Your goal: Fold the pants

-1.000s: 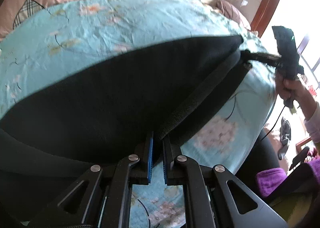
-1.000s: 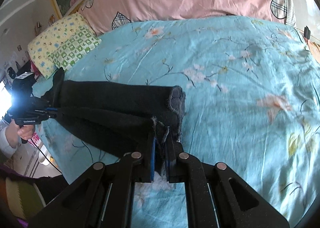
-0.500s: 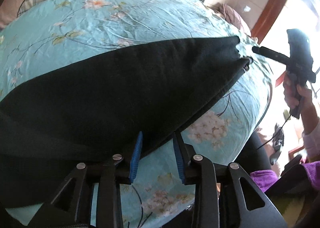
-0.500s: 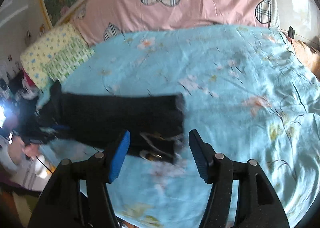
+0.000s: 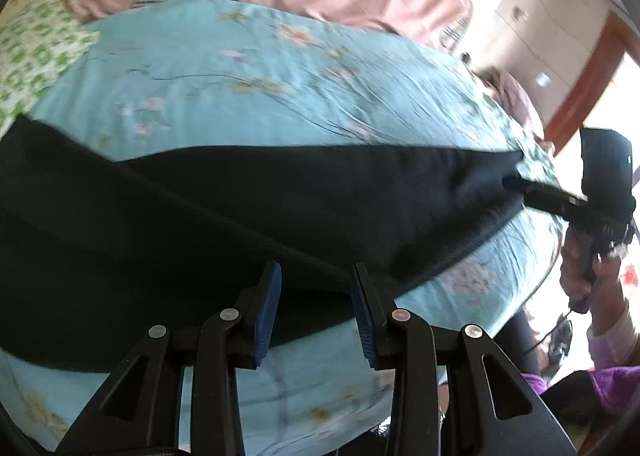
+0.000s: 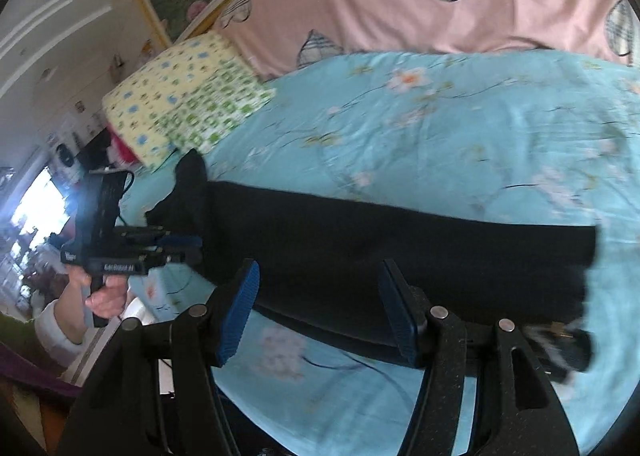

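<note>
Lying flat along the near edge of the light-blue floral bedsheet (image 6: 460,127): long black fabric pants (image 6: 400,240), folded lengthwise into a narrow strip, one end by the yellow-green patterned pillow (image 6: 180,95), the other at the right of the right wrist view.

Showing partly legible white lettering on the side of the left gripper (image 6: 188,250) in the right wrist view: a small logo and a line ending in "AI"; the rest too blurred to read.

Opening at this moment: left gripper jaws, blue pads apart, the near edge of the pants showing between them in its own view, pads not pressing it. Standing wide apart: right gripper (image 6: 320,306) jaws, nothing clamped, pants lying beyond the fingertips.

Differing from a second ago: both grippers then pinched shut on the pants edge, now both released and pulled back; pants then lifted and bunched at the right gripper's end, now resting smooth on the sheet.

Holding the left gripper's handle: a hand (image 6: 102,296) in a white cuff.
</note>
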A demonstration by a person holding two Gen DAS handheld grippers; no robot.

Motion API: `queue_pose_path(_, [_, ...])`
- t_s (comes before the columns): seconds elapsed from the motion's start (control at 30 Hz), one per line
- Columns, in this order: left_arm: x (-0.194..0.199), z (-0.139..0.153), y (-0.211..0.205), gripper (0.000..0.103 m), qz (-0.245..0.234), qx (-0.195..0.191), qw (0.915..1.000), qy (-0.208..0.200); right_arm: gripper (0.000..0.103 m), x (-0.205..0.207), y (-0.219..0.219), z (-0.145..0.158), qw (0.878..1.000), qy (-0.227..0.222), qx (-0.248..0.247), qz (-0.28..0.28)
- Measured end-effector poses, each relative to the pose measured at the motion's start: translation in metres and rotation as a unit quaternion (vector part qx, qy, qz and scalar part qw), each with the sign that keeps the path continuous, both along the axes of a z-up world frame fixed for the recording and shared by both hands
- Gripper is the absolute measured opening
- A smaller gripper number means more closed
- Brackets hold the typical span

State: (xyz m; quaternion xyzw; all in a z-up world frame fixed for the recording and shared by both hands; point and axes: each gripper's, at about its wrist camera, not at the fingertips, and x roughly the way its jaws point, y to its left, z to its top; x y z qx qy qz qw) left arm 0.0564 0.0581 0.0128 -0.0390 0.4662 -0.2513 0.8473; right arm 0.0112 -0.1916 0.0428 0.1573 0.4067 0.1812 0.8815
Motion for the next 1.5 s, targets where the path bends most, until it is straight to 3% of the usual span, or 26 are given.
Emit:
queue_pose_path(0.3, [0.014,0.006,0.086,0.039,0.108,-0.014,0.994,-0.003,0.063,0.034,0.047,-0.013,0.998,0.018,0.046,0.044])
queue_pose_path(0.57, [0.032,0.017,0.147,0.041,0.14,-0.004,0.99,-0.017,0.063,0.068,0.097,-0.026,0.992,0.041,0.066,0.098])
queue_pose_path(0.63, [0.04,0.018,0.159,0.047,0.142,0.005,0.9897,-0.018,0.063,0.077,0.107,-0.028,0.991,0.045,0.071,0.108])
queue_pose_path(0.77, [0.064,0.024,0.188,0.049,0.158,0.017,0.9871,-0.019,0.063,0.094,0.128,-0.032,0.988,0.053,0.076,0.127])
queue_pose_path(0.9, [0.085,0.031,0.208,0.059,0.154,0.015,0.9878,-0.019,0.063,0.111,0.148,-0.033,0.985,0.055,0.076,0.147])
queue_pose_path(1.07, [0.118,0.032,0.228,0.065,0.143,0.024,0.9895,-0.01,0.063,0.128,0.162,-0.034,0.982,0.062,0.077,0.161])
queue_pose_path(1.2, [0.147,0.023,0.233,0.071,0.112,0.017,0.9934,0.016,0.063,0.142,0.173,-0.037,0.98,0.069,0.073,0.172])
queue_pose_path(1.5, [0.191,-0.004,0.243,0.072,0.062,-0.023,0.9949,0.076,0.063,0.166,0.204,-0.048,0.974,0.088,0.062,0.199])
